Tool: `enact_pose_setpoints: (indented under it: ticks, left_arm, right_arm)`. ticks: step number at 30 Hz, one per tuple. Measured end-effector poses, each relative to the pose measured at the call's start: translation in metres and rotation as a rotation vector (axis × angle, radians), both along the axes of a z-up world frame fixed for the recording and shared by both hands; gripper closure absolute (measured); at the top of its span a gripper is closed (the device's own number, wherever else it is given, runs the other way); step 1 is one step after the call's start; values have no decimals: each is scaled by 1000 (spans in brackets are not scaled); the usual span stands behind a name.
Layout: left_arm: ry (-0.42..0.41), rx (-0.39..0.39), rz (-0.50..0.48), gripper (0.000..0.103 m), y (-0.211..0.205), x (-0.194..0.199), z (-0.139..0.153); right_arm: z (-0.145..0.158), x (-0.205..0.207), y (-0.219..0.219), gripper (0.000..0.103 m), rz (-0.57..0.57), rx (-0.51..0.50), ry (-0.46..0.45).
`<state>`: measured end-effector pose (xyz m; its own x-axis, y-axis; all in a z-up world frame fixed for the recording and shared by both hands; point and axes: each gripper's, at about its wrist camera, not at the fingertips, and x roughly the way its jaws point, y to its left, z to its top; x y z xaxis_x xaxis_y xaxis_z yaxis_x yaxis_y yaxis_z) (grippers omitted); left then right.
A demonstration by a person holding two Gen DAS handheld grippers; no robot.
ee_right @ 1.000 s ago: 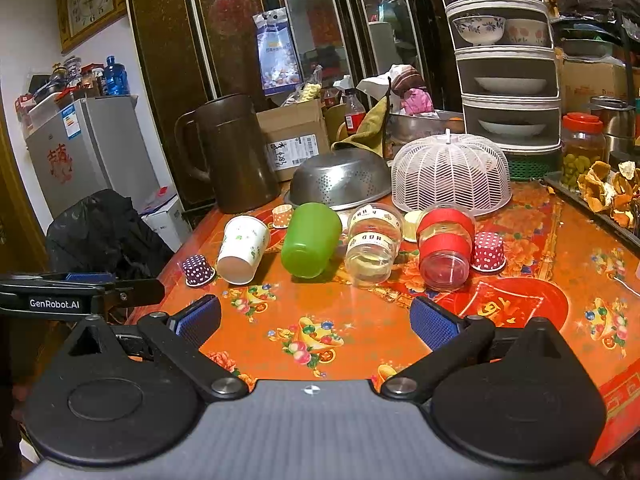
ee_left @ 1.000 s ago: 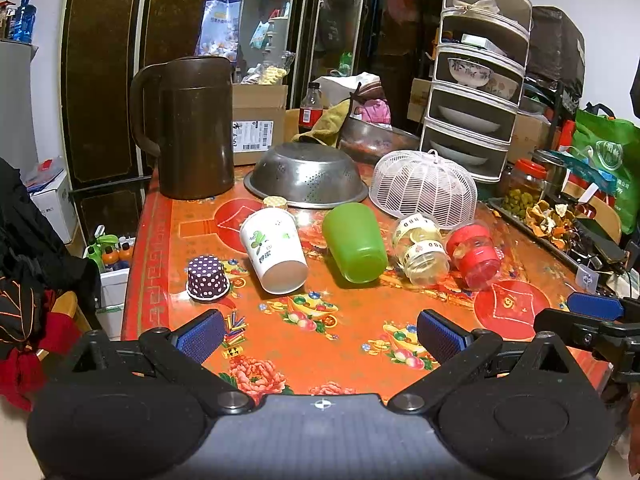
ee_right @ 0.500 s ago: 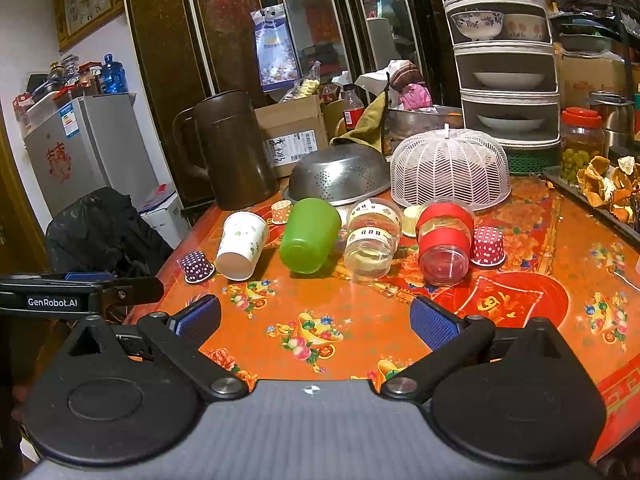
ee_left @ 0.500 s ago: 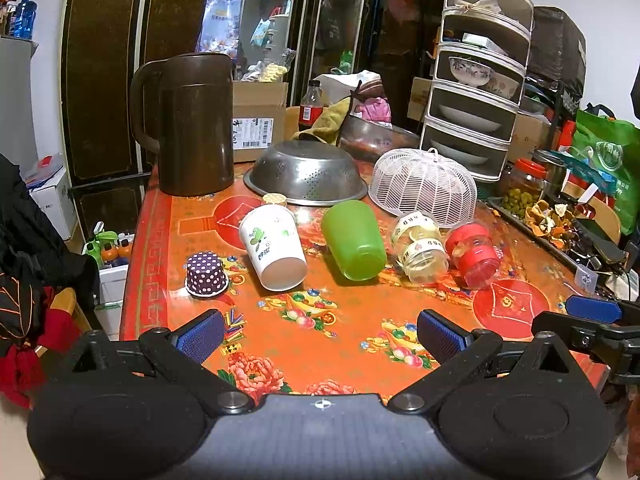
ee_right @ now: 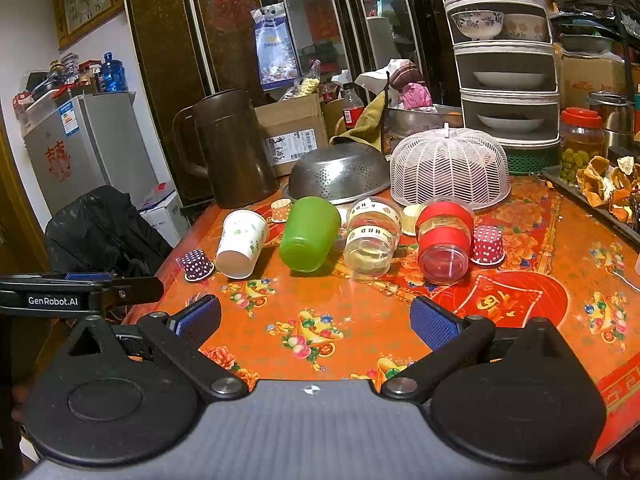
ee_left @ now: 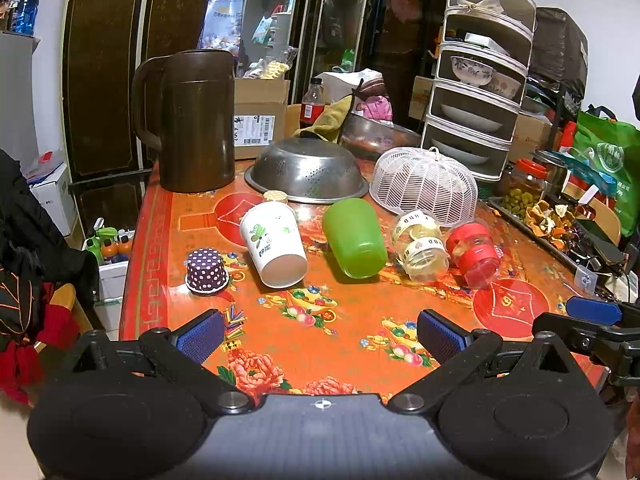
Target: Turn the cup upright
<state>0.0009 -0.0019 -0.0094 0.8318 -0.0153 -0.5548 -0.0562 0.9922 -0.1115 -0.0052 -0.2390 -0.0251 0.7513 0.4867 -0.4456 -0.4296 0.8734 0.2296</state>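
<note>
Several cups lie on their sides in a row on the orange floral table (ee_left: 320, 332): a white paper cup (ee_left: 273, 249) (ee_right: 241, 243), a green plastic cup (ee_left: 354, 237) (ee_right: 309, 233), a clear cup with a cream band (ee_left: 420, 246) (ee_right: 372, 238) and a clear cup with a red band (ee_left: 472, 253) (ee_right: 444, 242). My left gripper (ee_left: 320, 336) is open and empty near the table's front edge, short of the cups. My right gripper (ee_right: 316, 322) is open and empty, also short of them.
Small dotted paper cups (ee_left: 206, 270) (ee_right: 486, 244) stand upside down by the row. Behind are a brown jug (ee_left: 192, 120), an overturned steel colander (ee_left: 308, 170), a white mesh food cover (ee_left: 424, 180) and a stacked dish rack (ee_left: 480, 80). A tray of peels (ee_left: 552, 220) lies right.
Both grippers have drifted slightly; the scene shifts a little in each view. The cups have not moved and both grippers stay open.
</note>
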Motion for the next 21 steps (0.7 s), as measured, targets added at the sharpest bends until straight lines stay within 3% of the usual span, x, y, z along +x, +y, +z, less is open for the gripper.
enact_pose_setpoints:
  ticks: [21]
  left_arm:
    - [15, -6, 1, 0, -2, 1, -1]
  right_arm:
    - [-2, 1, -3, 1, -1, 1, 7]
